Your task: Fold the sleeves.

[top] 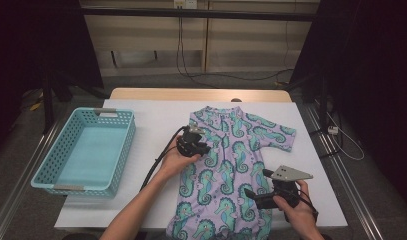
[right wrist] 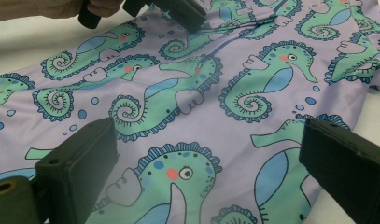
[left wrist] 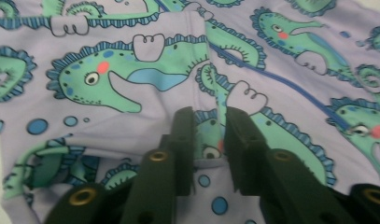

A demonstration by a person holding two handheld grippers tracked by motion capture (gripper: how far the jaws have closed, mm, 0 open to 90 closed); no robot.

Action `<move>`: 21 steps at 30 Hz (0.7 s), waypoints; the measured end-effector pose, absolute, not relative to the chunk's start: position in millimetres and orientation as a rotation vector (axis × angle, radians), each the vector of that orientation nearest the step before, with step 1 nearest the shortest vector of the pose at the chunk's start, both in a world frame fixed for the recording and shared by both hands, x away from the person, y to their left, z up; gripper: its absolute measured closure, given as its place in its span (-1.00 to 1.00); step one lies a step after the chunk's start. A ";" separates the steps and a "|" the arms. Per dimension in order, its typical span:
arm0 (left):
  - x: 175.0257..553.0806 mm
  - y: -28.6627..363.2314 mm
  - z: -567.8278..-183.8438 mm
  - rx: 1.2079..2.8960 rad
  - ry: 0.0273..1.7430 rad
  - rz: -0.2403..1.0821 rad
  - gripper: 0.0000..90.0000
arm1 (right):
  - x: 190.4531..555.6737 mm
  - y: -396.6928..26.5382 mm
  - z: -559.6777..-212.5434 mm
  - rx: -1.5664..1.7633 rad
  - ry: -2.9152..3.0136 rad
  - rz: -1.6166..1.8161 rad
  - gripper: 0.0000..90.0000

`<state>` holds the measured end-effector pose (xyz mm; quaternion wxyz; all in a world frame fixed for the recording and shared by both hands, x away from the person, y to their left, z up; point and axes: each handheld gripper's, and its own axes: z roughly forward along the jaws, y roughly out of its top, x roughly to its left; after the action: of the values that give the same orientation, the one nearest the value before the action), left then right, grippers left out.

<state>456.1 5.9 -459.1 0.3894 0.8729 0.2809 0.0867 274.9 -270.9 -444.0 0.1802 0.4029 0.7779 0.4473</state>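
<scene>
A lilac child's garment [top: 226,165] printed with green seahorses lies flat on the white table, neck end away from me. My left gripper [top: 203,150] is down on the garment's left side, below the sleeve. In the left gripper view its jaws [left wrist: 208,116] stand close together with a raised fold of the garment [left wrist: 131,84] pinched between them. My right gripper [top: 256,182] hovers low by the garment's lower right edge. Its jaws [right wrist: 208,140] are wide apart above the garment [right wrist: 201,93], touching nothing. The left gripper [right wrist: 178,11] shows at the top of the right gripper view.
A turquoise plastic basket [top: 121,145] stands empty at the table's left. The white table cover [top: 151,120] lies bare between basket and garment. Cables hang down the wall behind the table, and dark curtains flank both sides.
</scene>
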 end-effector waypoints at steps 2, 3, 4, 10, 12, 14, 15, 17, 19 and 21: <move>456.5 3.5 -459.1 2.212 0.726 0.234 0.88 | 274.6 -271.0 -443.8 1.135 2.198 1.265 -0.91; 457.4 2.7 -458.8 2.211 0.735 0.236 0.93 | 274.7 -271.1 -443.8 1.137 2.198 1.265 -0.91; 458.2 2.0 -458.6 2.204 0.747 0.232 0.94 | 274.7 -271.2 -443.8 1.137 2.197 1.265 -0.91; 471.1 3.6 -459.3 2.051 0.866 0.105 0.95 | 275.1 -271.5 -443.9 1.142 2.194 1.268 -0.91; 473.8 3.1 -460.3 2.008 0.892 0.056 0.94 | 275.1 -271.7 -444.0 1.143 2.194 1.268 -0.91; 474.1 2.4 -461.4 1.996 0.889 0.051 0.92 | 274.5 -271.8 -443.8 1.142 2.197 1.267 -0.91; 473.1 2.0 -461.6 2.013 0.877 0.057 0.90 | 274.2 -271.9 -443.7 1.142 2.196 1.269 -0.91; 471.8 3.0 -462.6 2.046 0.858 0.047 0.82 | 274.1 -272.0 -443.6 1.141 2.194 1.271 -0.91; 470.2 6.8 -461.9 2.052 0.849 0.038 0.75 | 274.3 -272.1 -443.7 1.141 2.194 1.270 -0.91; 468.2 11.4 -460.1 2.050 0.850 0.047 0.65 | 274.3 -272.0 -443.7 1.142 2.195 1.270 -0.91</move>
<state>468.2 11.4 -460.1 0.4447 0.8273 0.3428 0.0188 274.3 -272.0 -443.7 0.1793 0.4039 0.7765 0.4491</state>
